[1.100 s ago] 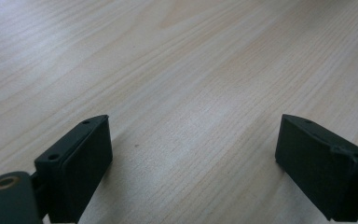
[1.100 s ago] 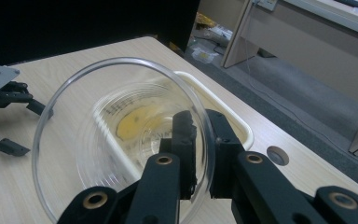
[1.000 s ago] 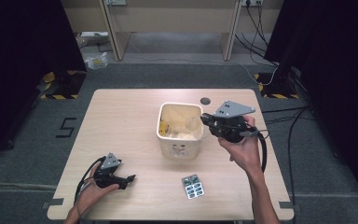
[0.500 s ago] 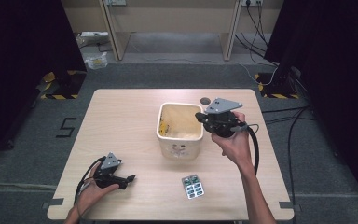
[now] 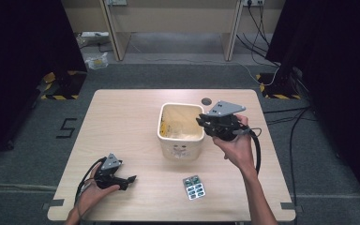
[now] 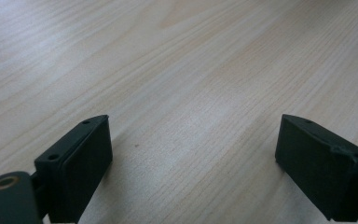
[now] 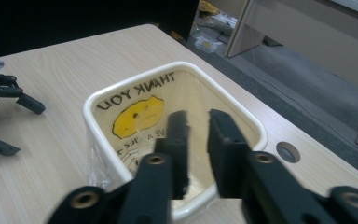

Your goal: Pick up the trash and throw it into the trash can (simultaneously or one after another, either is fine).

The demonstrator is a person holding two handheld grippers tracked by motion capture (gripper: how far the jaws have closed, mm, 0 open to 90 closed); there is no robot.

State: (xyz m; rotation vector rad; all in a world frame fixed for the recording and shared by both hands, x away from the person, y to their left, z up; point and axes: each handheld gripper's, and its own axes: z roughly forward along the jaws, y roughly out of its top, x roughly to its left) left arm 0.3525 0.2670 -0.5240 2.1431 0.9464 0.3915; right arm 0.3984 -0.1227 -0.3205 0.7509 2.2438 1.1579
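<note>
With our right claw just parting, empty, over the cream square plastic-lined bin, we withdraw cleanly; our left claw rests open on the pale wooden tabletop.

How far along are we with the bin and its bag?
Done: the printed bag lines the bin. In hand: the right gripper hangs over its rim, jaws have just been opening, nothing between them. Left, probably: the blister pack lies on the table; the left gripper rests open.
</note>
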